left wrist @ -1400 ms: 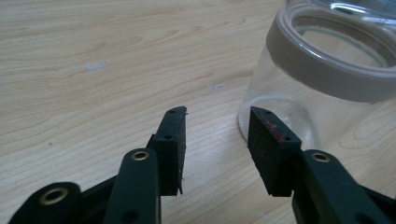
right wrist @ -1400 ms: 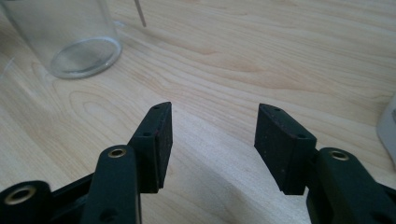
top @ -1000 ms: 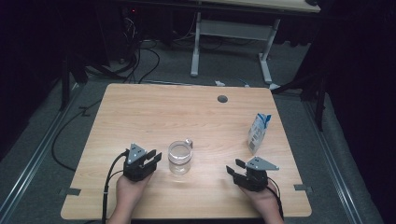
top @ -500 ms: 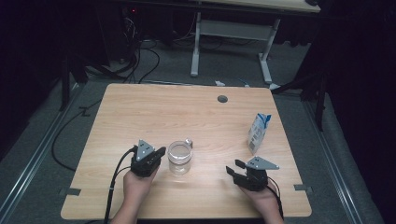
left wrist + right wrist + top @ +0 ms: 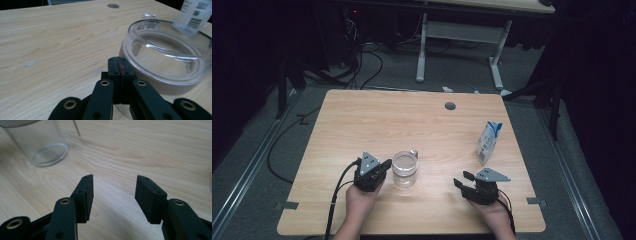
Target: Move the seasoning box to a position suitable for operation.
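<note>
One clear glass measuring cup with a small handle (image 5: 404, 169) stands on my light wooden counter (image 5: 377, 120), low in the frame and a little left of centre. My left tool (image 5: 383, 165) sits just beside the cup's left wall, and its jaws have just been closing: they are pressed flat together now with nothing between them. In the left gripper view those joined black pads (image 5: 117, 70) point at the counter right next to the cup's (image 5: 165, 62) base, the rim curving past on the right side of the frame.

My right tool (image 5: 462, 182) rests at the lower right, well apart from the cup, jaws spread wide and empty. In the right gripper view its two pads (image 5: 86, 195) stand apart over bare wood, with the cup's round bottom (image 5: 48, 153) in the upper left corner.

One white and blue carton (image 5: 488, 142) stands upright at the right of the counter. One dark round hole (image 5: 450, 106) sits near the far edge. So: two tools, one cup, one carton.
</note>
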`<state>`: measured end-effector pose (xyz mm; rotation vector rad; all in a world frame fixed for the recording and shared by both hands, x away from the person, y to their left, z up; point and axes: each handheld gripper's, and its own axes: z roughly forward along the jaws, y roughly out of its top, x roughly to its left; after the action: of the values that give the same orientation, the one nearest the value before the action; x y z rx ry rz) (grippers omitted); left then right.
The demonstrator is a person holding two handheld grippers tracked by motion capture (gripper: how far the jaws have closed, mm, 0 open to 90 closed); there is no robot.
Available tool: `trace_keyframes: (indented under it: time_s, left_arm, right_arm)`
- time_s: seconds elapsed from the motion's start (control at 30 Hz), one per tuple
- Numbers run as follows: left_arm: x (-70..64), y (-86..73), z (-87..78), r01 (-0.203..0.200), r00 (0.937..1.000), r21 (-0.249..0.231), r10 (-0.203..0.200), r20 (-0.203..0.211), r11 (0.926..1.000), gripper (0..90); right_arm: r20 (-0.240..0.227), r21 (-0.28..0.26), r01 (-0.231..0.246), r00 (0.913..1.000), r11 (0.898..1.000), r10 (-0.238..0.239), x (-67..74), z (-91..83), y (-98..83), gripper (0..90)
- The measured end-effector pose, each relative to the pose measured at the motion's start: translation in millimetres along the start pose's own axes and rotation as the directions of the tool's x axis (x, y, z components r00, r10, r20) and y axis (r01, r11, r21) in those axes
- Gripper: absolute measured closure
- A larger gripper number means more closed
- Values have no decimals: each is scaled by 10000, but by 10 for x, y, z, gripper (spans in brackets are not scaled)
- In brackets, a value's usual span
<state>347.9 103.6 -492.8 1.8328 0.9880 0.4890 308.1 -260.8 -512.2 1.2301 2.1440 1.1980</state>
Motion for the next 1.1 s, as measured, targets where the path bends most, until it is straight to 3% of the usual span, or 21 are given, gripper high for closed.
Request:
trace_keyframes:
  time_s: [0.53, 1.1]
  left_arm:
    - [-221, -133, -176, -290, 9996, -214, 291, 49, 9994, 900]
    - [-498, -195, -227, -693, 9939, -243, 711, 839, 9973, 899]
  right_arm:
    - [-174, -73, 108, 9998, 9999, -109, 22, 9, -16, 514]
    - [-160, -59, 53, 9999, 10000, -54, 17, 12, -13, 514]
